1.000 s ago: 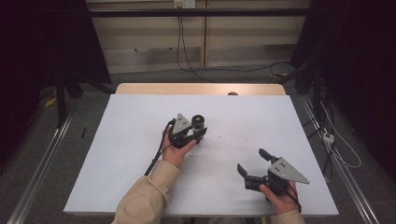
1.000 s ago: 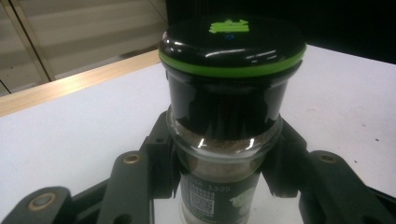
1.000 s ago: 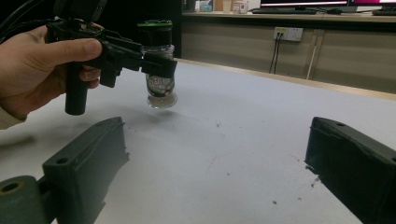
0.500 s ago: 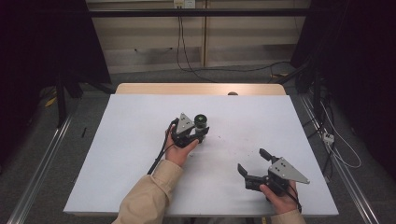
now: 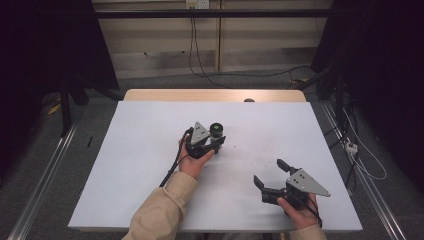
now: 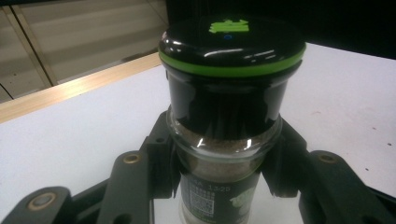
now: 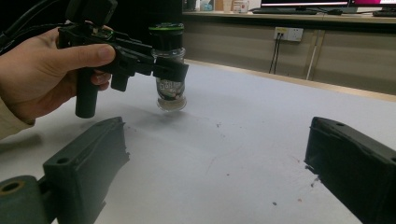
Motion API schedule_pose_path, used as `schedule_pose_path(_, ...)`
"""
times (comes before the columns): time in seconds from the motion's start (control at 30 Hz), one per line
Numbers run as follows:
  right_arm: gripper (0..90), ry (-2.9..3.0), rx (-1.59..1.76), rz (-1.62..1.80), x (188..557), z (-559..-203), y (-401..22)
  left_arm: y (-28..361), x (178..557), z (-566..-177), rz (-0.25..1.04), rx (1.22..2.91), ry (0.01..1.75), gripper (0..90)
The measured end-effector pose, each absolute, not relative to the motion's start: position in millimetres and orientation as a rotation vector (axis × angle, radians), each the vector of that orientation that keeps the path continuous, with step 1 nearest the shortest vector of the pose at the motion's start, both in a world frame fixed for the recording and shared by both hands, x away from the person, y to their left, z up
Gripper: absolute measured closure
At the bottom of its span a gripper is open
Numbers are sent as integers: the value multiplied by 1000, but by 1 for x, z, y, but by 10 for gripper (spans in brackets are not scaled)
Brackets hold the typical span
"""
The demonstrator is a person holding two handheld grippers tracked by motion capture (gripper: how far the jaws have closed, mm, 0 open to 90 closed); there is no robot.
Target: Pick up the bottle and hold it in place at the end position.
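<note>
Left claw [image 5: 216, 142] is clamped on the spice jar [image 5: 217, 131], jaws pinching the glass just below the black, green-ringed cap, and the right gripper view suggests the jar [image 7: 170, 70] hangs a touch above the white surface [image 5: 150, 165], near its middle and a little toward the far edge. So the pick-up looks done: the grip is firm and the jar upright. Right claw [image 5: 275, 175] sits near the right front corner, jaws spread wide, holding nothing, aimed toward the jar. What's left, by my read, is the handling itself: bringing the free claw in on the cap, or carrying the jar to wherever it belongs.
</note>
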State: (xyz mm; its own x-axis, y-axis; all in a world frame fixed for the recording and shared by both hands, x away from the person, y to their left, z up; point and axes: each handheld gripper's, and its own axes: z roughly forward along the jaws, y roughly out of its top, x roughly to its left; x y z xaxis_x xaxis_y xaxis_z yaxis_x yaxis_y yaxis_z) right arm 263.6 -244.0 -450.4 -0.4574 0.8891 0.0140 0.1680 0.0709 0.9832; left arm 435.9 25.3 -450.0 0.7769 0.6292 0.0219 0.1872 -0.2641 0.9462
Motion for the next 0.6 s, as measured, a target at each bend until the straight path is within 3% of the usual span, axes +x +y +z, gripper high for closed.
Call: schedule_pose_path(0.6,47,1718,1050,1437,264,-449,-241,20,436,-454,494,1829,617,534)
